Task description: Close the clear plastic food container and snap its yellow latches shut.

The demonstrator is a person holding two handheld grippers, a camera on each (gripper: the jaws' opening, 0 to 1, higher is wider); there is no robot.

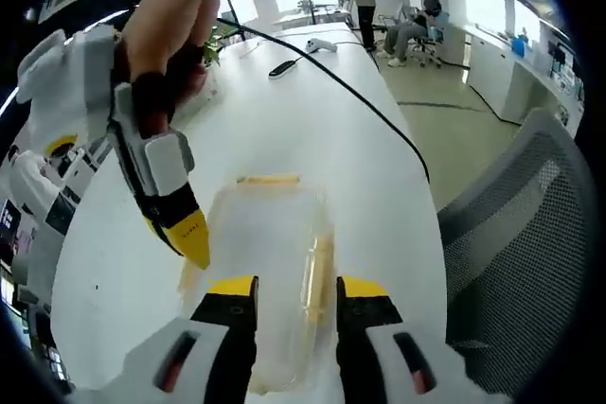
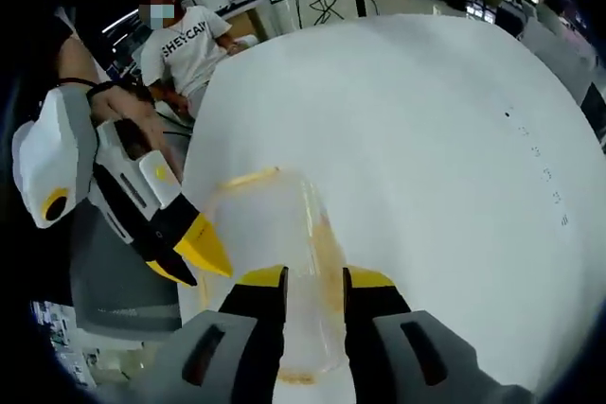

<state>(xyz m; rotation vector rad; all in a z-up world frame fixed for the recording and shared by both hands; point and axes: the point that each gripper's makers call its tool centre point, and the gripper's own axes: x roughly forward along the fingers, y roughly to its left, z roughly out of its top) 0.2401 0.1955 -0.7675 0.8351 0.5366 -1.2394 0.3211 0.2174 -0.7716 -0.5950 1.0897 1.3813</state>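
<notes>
The clear plastic food container with yellow latches [image 1: 270, 262] lies on the white bench [image 1: 312, 120], lid seemingly down. Both claws, left claw [image 1: 295, 289] and right claw [image 2: 314, 279], hover parted and empty (latching step underway). Next, probably, pressing the side latch [image 1: 320, 267] shut.

White tabletop [image 1: 312, 130] long, rounded edge. Black cable [image 1: 327, 68] runs across it toward far end. Dark flat device [image 1: 282, 68] beside cable; white device [image 1: 321, 44] farther back. Grey mesh chair [image 1: 530, 234] at tabletop's right side. Two people [image 1: 362, 2] in far background, one standing, one seated. Person in white printed T-shirt [image 2: 194, 44] beyond tabletop edge.
</notes>
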